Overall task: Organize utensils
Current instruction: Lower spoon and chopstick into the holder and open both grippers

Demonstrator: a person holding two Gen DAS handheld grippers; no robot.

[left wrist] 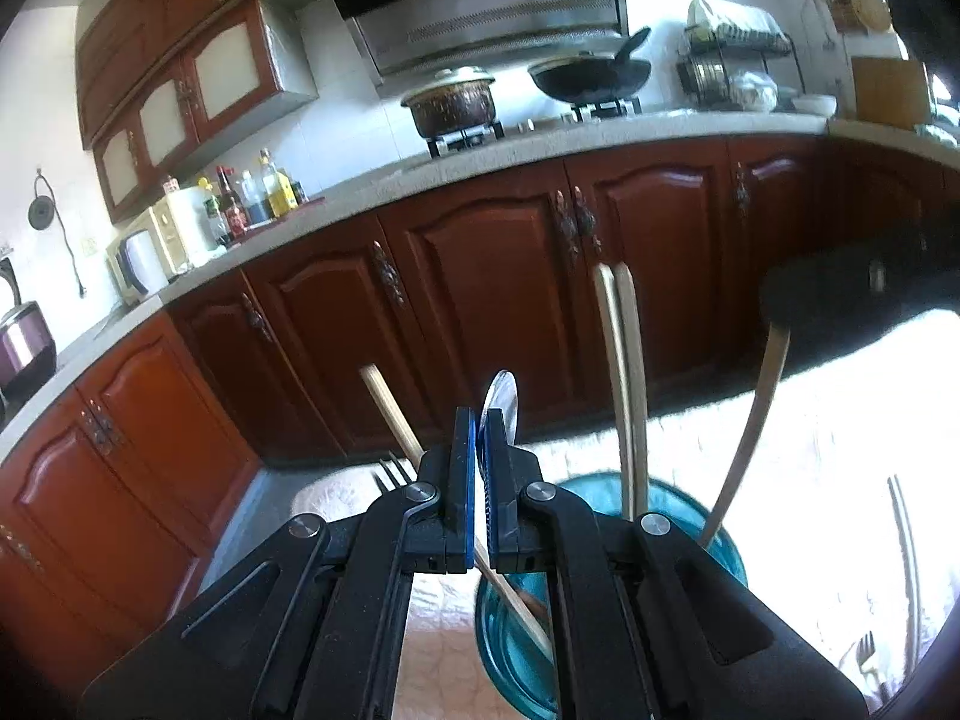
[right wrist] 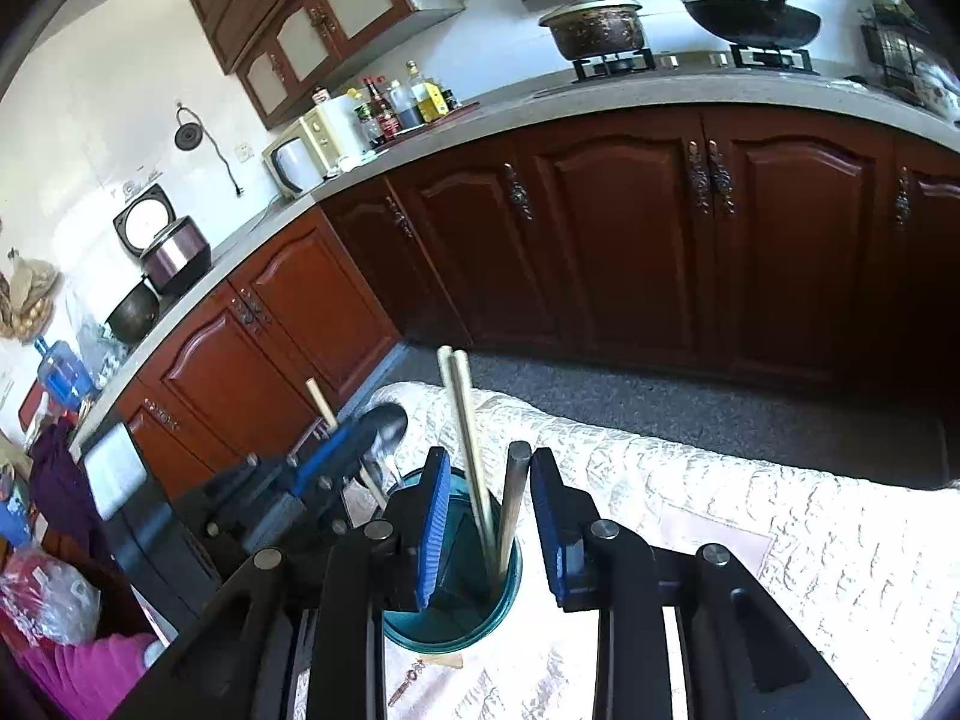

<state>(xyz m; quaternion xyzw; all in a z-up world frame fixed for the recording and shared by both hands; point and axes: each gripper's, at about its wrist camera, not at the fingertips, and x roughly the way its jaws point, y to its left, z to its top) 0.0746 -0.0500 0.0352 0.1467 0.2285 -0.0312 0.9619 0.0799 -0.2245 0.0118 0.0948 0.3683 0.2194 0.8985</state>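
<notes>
My left gripper (left wrist: 479,420) is shut on a metal spoon (left wrist: 503,405), bowl end up, beside the rim of a teal glass cup (left wrist: 672,507). The cup holds a pair of wooden chopsticks (left wrist: 624,372), a single chopstick (left wrist: 390,414), a long wooden handle (left wrist: 759,402) and a fork (left wrist: 393,471). In the right wrist view my right gripper (right wrist: 489,462) is open, its jaws on either side of the cup (right wrist: 456,618), with the chopsticks (right wrist: 462,420) and a grey handle (right wrist: 515,498) between them. The left gripper (right wrist: 342,450) with the spoon (right wrist: 384,429) shows at the left.
The cup stands on a table with a pale patterned cloth (right wrist: 750,534). Another fork (left wrist: 864,657) lies on the cloth at the right. Dark red kitchen cabinets (left wrist: 492,282) and a grey counter with a pot (left wrist: 453,99) and wok (left wrist: 591,75) are behind.
</notes>
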